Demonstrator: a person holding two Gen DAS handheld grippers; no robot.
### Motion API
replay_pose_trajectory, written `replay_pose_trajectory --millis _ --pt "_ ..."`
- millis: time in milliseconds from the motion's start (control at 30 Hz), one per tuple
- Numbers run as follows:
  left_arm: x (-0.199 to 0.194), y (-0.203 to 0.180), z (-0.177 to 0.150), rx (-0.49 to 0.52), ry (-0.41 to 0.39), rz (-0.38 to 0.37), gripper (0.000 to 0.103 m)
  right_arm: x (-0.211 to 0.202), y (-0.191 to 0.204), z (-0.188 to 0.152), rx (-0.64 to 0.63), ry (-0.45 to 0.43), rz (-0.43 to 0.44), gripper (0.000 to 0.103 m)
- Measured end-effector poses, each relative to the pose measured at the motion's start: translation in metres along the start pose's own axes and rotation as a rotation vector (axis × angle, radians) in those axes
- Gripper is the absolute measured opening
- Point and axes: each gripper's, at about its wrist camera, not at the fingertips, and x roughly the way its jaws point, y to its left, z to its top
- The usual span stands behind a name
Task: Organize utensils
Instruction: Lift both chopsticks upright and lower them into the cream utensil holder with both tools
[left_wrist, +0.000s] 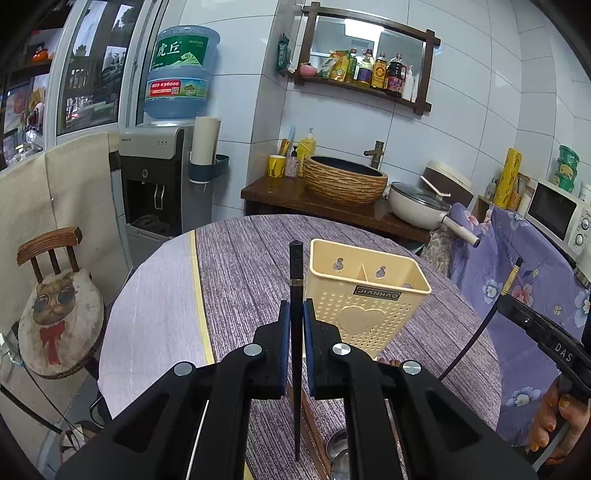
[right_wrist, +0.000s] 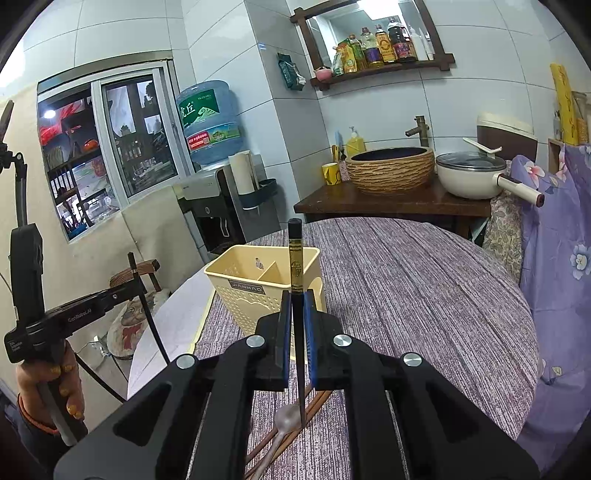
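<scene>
A cream perforated utensil holder with a middle divider stands on the round table, empty as far as I can see; it also shows in the right wrist view. My left gripper is shut on a black chopstick, held upright just left of the holder. My right gripper is shut on a black chopstick with a gold band, upright in front of the holder's right side. The other hand-held gripper shows at each view's edge, the right one and the left one.
The table wears a purple striped cloth. Brown chopsticks and a metal spoon lie on it under my right gripper; a metal spoon bowl shows below my left. A chair with a cat cushion stands left, a floral-covered chair right.
</scene>
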Motion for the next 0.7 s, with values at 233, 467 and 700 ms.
replay_pose_trajectory --millis 233,467,700 --pt "-0.003 0.000 0.004 -0.003 -0.009 -0.017 0.008 -0.003 0.008 0.005 -0.026 -0.007 0.010 0.008" --pt "-0.006 -0.001 0.010 0.005 -0.021 -0.024 0.008 -0.003 0.007 0.011 -0.013 -0.005 0.038 0.008" --pt "-0.016 0.000 0.031 0.003 -0.023 -0.081 0.008 -0.006 0.013 0.031 -0.017 -0.013 0.079 0.008"
